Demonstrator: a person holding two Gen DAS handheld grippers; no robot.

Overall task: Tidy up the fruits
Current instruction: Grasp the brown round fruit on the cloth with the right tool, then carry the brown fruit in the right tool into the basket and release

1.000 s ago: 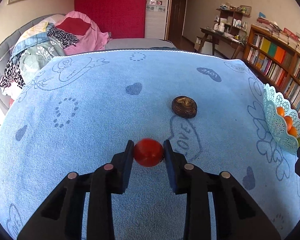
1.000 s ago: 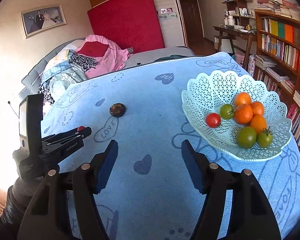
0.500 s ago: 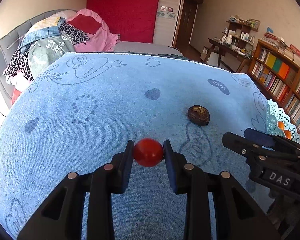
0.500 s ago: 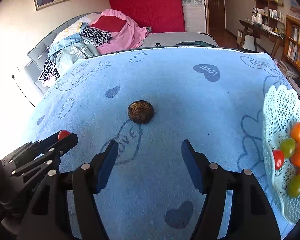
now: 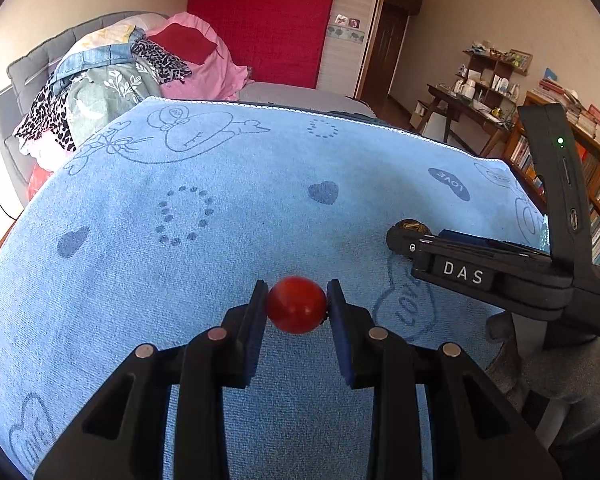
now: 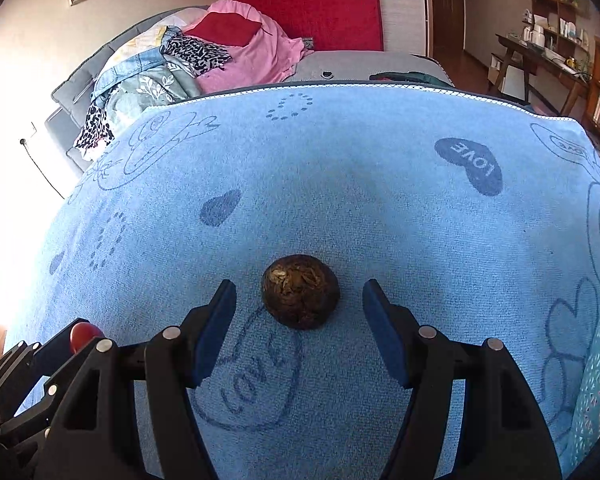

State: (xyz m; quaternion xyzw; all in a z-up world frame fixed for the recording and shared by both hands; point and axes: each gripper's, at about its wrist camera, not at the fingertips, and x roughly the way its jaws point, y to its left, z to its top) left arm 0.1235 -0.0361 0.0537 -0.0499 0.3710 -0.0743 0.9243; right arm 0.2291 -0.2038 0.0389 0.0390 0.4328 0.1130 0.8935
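Living room with a red panel, a sofa under heaped clothes and bookshelves at right. We work on a surface (image 6: 380,184) under a blue towel. A pale lattice basket (image 6: 596,384) shows only as an edge at far right; we judge it the place for the fruit.

The right gripper (image 6: 299,300) stands about half open, straddling a dark brown wrinkled fruit (image 6: 300,291) that rests on the towel. The pads are clear of it on both sides, so we read this as lined up for a pick, not yet a grasp.

The left gripper (image 5: 297,305) is clamped on a small red tomato (image 5: 297,305), held just above the towel, apparently waiting to go to the basket.
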